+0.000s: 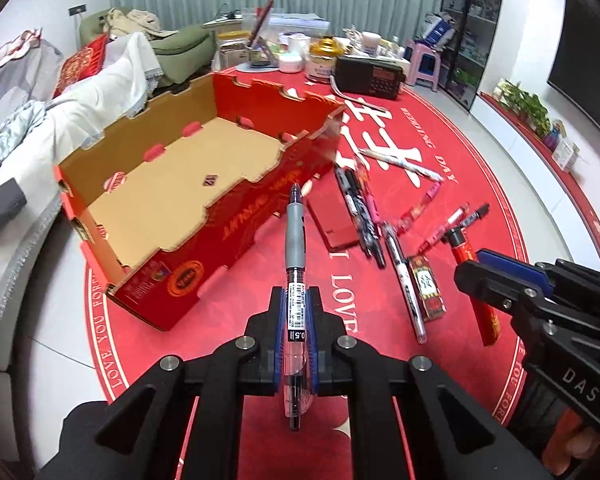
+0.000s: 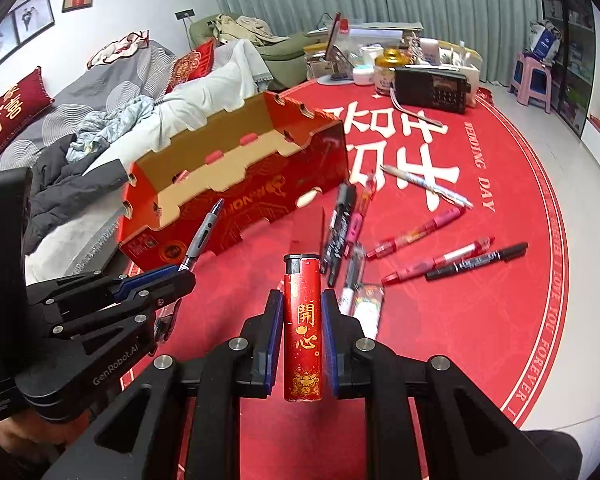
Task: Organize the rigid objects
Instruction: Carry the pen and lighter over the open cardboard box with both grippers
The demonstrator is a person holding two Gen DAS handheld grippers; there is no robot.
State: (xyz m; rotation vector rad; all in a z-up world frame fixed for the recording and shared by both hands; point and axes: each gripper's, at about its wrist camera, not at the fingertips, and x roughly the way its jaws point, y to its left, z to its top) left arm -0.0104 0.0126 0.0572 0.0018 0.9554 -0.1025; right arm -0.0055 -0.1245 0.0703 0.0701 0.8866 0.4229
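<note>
Left wrist view: the left gripper [image 1: 296, 320] has its fingers clamped on a clear gel pen [image 1: 296, 280] with a grey grip, tip pointing ahead toward the red cardboard box [image 1: 236, 236], which sits open and empty on the round red mat [image 1: 460, 184]. To the right, a scatter of pens [image 1: 364, 216] lies on the mat, with a small red packet [image 1: 426, 292] just beside them.

Right wrist view: the right gripper [image 2: 301, 324] grips a red lighter [image 2: 302, 328] upright between its fingers, over the mat. The left gripper [image 2: 168, 280] shows at the left, pen in its grasp, near the box [image 2: 236, 196]. Pens [image 2: 436, 262] lie loose on the right, a black radio [image 2: 432, 86] beyond.
</note>
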